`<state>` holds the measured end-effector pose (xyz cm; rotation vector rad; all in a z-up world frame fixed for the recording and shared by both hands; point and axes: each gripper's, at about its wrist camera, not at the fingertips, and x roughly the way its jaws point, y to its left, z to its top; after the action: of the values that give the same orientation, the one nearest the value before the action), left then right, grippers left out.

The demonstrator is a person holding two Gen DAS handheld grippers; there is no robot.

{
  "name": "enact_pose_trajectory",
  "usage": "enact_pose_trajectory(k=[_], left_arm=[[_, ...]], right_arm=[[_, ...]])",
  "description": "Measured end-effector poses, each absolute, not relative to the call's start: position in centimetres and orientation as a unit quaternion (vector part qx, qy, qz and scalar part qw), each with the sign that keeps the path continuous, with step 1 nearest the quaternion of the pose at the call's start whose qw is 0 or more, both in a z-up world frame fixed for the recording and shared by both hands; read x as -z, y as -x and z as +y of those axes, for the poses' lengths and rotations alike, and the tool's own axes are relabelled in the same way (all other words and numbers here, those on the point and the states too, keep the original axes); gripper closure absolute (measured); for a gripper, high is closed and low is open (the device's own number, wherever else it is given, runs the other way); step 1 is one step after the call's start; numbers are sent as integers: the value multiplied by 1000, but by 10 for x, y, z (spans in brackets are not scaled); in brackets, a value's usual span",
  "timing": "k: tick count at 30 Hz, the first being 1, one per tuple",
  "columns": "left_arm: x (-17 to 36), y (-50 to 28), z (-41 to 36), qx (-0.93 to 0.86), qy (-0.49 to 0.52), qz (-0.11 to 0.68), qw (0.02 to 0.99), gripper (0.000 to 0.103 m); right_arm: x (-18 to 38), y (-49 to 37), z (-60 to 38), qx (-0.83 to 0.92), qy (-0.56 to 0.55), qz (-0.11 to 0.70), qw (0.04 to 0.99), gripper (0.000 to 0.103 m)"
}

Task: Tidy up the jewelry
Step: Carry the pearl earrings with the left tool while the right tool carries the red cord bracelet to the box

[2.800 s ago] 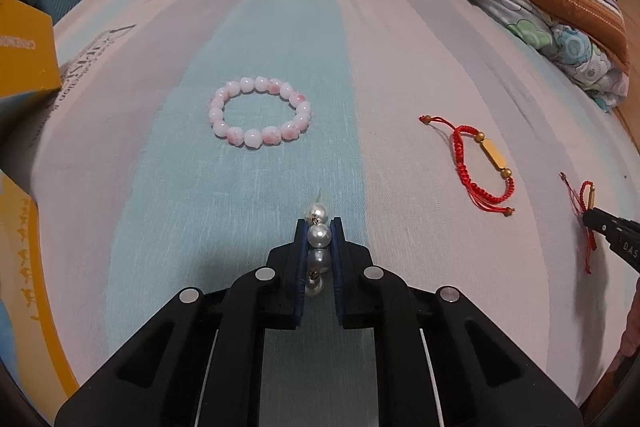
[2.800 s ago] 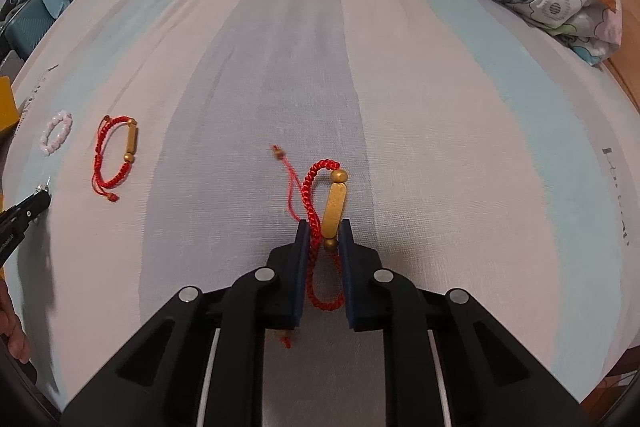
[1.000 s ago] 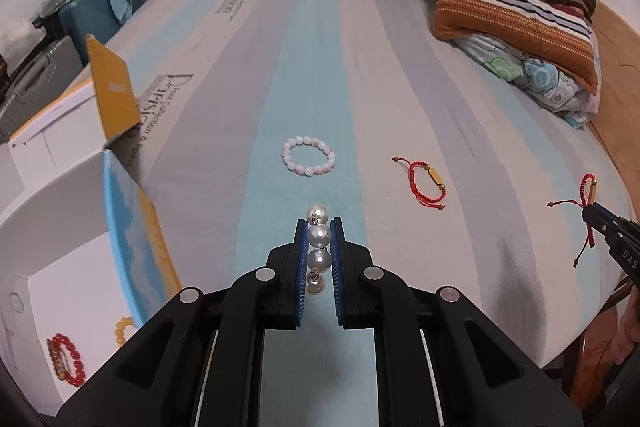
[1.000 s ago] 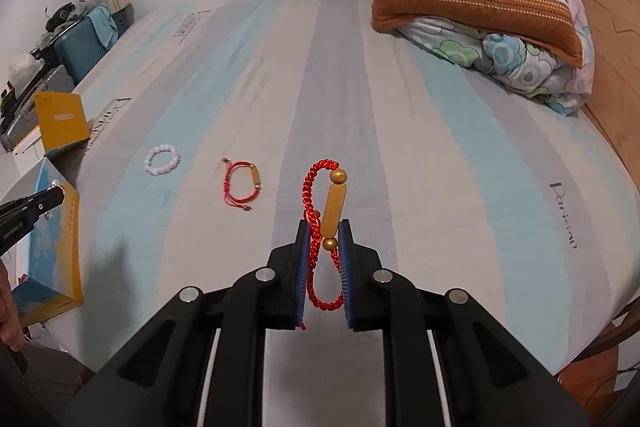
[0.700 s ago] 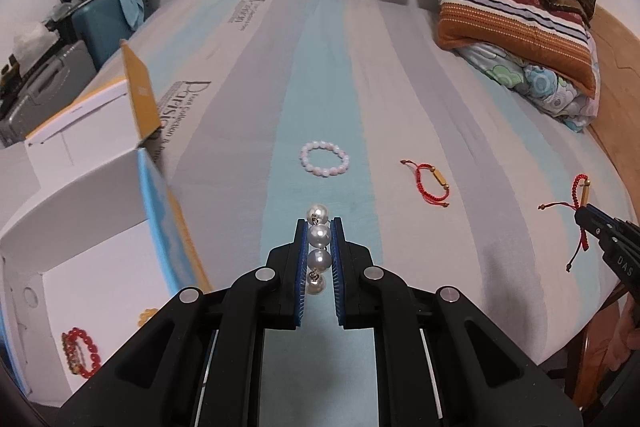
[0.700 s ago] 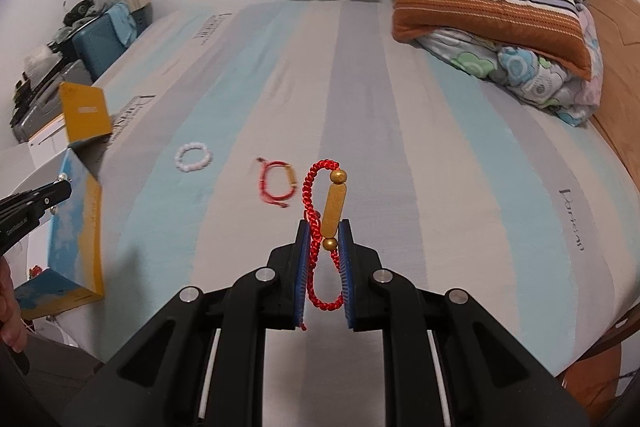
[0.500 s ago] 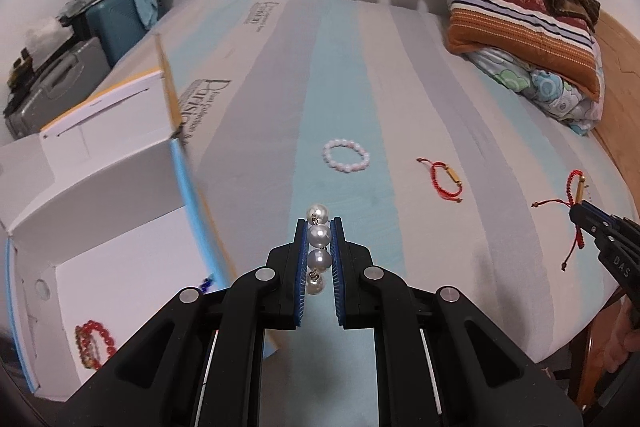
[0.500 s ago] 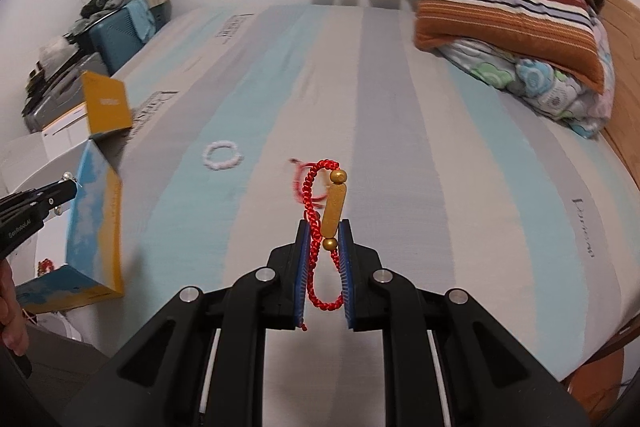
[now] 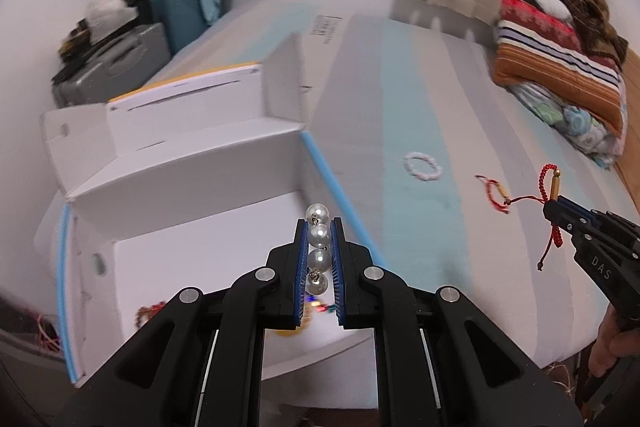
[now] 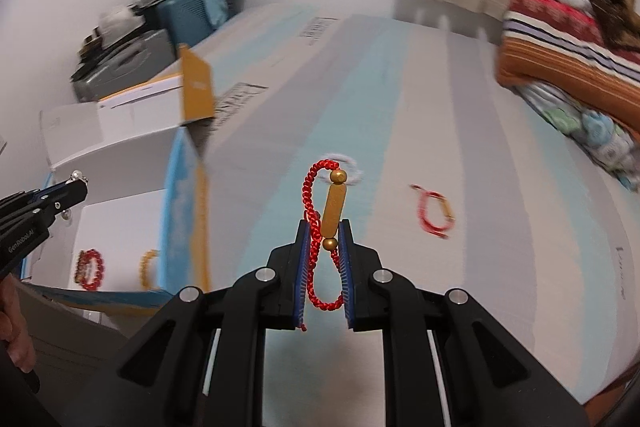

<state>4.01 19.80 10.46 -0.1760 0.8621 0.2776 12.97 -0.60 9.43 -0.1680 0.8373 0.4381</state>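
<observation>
Over the box point(image 9: 192, 163), left fingers point(image 9: 301, 259) pinching pearl strand point(image 9: 319, 247), right fingers point(image 10: 345, 259) clamping red bracelet point(image 10: 326, 227)

You lifted both claws off bed point(image 9: 432, 99) and swung them left. Left claw point(image 9: 318, 247), once low over striped sheet near pink bead bracelet point(image 9: 423, 166), now hangs over open white box point(image 9: 188, 163) with pearl strand point(image 9: 318, 235). Right claw point(image 10: 324, 243) carried red cord bracelet point(image 10: 320, 227) up from sheet; box now fills its left view.
</observation>
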Motion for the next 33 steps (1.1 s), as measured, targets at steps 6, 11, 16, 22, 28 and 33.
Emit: enact_pose_trajectory(k=[6, 11, 16, 22, 28, 33], left_arm=[[-98, -10, 244, -170, 101, 417, 887, 93], [-88, 18, 281, -196, 121, 422, 877, 93], [-71, 39, 310, -217, 141, 431, 865, 93], [-50, 58, 336, -236, 165, 441, 850, 93], [-31, 70, 357, -252, 178, 458, 834, 93], [-22, 70, 362, -252, 182, 466, 829, 93]], right_arm=[[-94, -113, 52, -249, 96, 401, 877, 90], [-94, -101, 91, -276, 103, 396, 869, 90], [-89, -86, 128, -306, 113, 398, 858, 90], [-69, -72, 167, -327, 135, 414, 839, 90], [-42, -66, 194, -333, 153, 440, 820, 90], [-29, -64, 203, -338, 163, 453, 809, 90]])
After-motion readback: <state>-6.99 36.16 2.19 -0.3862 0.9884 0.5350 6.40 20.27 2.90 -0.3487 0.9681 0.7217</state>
